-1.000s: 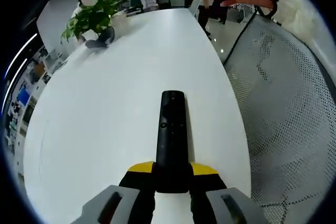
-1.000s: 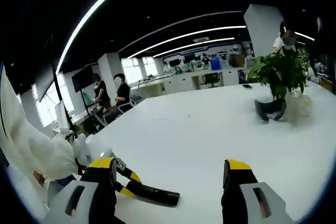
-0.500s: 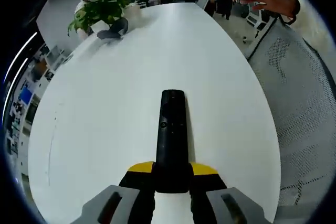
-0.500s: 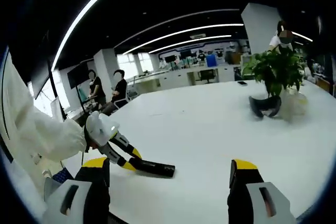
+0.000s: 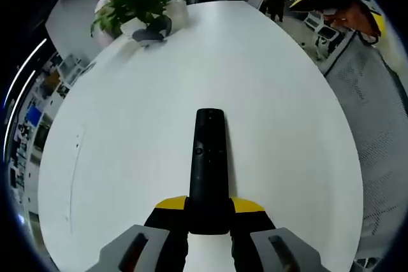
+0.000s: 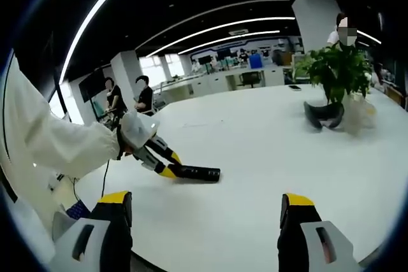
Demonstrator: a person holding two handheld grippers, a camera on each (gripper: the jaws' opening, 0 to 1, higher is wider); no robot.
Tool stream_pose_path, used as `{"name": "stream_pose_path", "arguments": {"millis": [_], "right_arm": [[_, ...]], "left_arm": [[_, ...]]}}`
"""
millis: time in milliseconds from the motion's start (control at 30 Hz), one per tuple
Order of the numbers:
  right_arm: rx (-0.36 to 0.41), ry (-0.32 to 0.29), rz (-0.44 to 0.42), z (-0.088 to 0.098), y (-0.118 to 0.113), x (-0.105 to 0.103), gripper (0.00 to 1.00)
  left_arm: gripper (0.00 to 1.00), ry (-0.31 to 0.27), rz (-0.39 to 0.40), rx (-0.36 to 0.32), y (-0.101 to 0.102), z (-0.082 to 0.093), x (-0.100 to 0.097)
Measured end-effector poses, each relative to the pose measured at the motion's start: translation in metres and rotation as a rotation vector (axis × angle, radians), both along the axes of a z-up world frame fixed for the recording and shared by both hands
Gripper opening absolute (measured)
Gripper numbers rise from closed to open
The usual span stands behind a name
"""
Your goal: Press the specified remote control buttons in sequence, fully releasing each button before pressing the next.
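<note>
The white bench [image 5: 127,132] was the biggest thing in front of you, an oval top running away from your left gripper [image 5: 209,211] toward a potted plant [image 5: 137,1] at its far end. Beside the bench on the right of the left gripper view stood a chair with a white mesh back [image 5: 376,125]. In the right gripper view the same bench [image 6: 268,151] spread out under an open office with long ceiling light strips [image 6: 223,27], and the potted plant [image 6: 338,74] sat at its far right with a dark curved object [image 6: 324,114] just in front of it.

Your sleeve [image 6: 51,148] was white and came in from the left of the right gripper view, ending at the left gripper [image 6: 162,160].

Your right gripper [image 6: 204,221] had its 2 yellow-tipped fingers [image 6: 118,199] spread wide apart with nothing between them, above the near edge of the bench.

Your left gripper's fingers [image 5: 169,205] were closed tight on the near end of the black remote control [image 5: 208,164]. The remote control [image 6: 197,172] pointed straight ahead along those fingers, over the bench. A round button [image 5: 199,151] showed on its upper half.
</note>
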State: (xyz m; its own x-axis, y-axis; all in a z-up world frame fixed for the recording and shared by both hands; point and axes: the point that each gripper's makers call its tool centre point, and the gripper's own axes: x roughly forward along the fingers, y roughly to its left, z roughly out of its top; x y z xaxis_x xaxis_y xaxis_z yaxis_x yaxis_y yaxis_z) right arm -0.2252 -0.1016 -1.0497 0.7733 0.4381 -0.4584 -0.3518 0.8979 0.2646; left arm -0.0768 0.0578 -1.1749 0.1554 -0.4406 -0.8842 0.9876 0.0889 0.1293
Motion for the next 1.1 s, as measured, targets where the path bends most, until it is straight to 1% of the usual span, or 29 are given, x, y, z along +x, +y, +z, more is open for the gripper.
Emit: {"name": "stream_pose_path", "arguments": {"millis": [200, 267, 433, 533, 600, 767, 933, 1100], "right_arm": [[-0.005, 0.024, -0.003, -0.007, -0.003, 0.003, 0.96], [-0.003, 0.025, -0.013, -0.007, -0.006, 0.004, 0.96], [-0.009, 0.041, -0.029, -0.011, -0.011, 0.007, 0.96], [-0.009, 0.042, -0.035, -0.012, -0.013, 0.007, 0.96], [-0.007, 0.048, -0.039, -0.013, -0.015, 0.008, 0.96], [-0.009, 0.064, -0.045, -0.017, -0.016, 0.010, 0.96], [-0.010, 0.065, -0.049, -0.017, -0.016, 0.013, 0.96], [-0.007, 0.067, -0.051, -0.018, -0.016, 0.014, 0.95]], "left_arm": [[0.23, -0.014, 0.007, 0.005, 0.001, 0.002, 0.032], [0.23, -0.020, -0.004, 0.003, 0.001, 0.004, 0.038], [0.23, -0.032, 0.011, 0.016, 0.003, 0.002, 0.062], [0.23, -0.033, 0.015, 0.021, 0.004, 0.002, 0.072], [0.23, -0.036, 0.013, 0.027, 0.003, 0.003, 0.076], [0.23, -0.037, 0.008, 0.040, 0.003, 0.001, 0.093], [0.23, -0.031, 0.011, 0.049, 0.004, 0.000, 0.109], [0.23, -0.015, -0.006, 0.070, 0.003, -0.005, 0.109]]}}
